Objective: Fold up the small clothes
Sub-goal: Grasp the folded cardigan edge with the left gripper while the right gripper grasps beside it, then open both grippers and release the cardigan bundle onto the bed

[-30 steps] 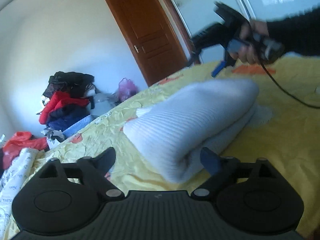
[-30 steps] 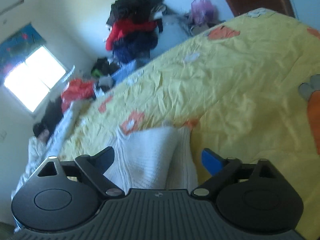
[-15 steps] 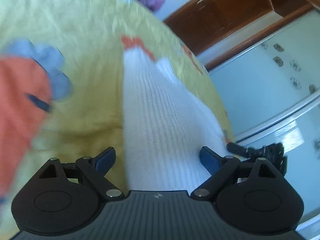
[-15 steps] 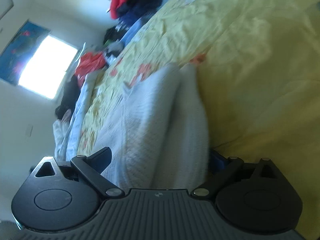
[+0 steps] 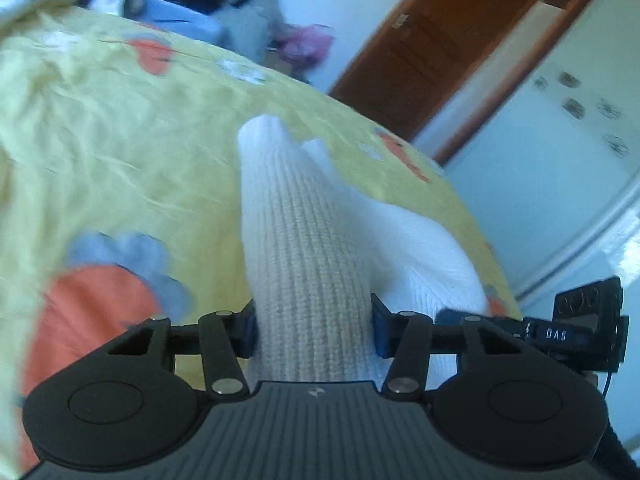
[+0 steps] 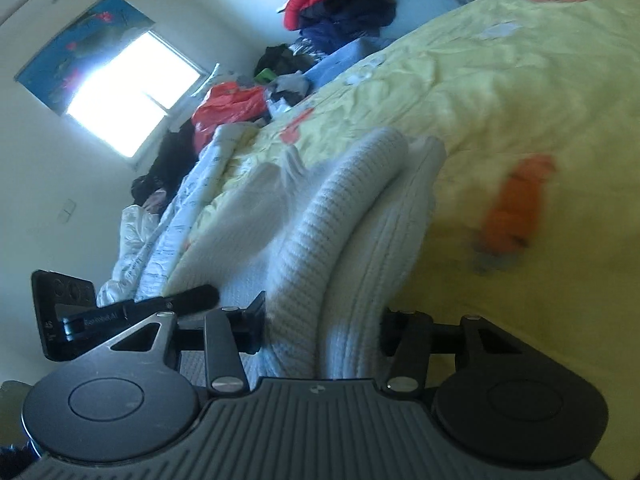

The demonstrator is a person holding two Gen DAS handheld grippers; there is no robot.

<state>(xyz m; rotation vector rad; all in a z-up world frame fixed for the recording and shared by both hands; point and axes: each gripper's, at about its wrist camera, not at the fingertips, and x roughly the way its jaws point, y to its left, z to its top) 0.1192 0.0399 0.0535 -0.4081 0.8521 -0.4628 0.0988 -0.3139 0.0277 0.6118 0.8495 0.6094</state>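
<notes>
Both jaws have narrowed: left gripper [image 5: 314, 330] and right gripper [image 6: 322, 332] are closing on the folded, ribbed white knit [image 5: 308, 248] lying on the crinkled yellow bedspread [image 5: 120, 152].

A home bedroom: yellow bedspread [image 5: 120, 140], wooden door [image 5: 432, 52], clothes pile [image 6: 340, 0].

Ahead of the jaws lies a bed [image 6: 520, 92] in a yellow printed sheet; beyond it a brown door [image 5: 424, 52], a bright window [image 6: 128, 92] and heaped clothes [image 6: 340, 4].
</notes>
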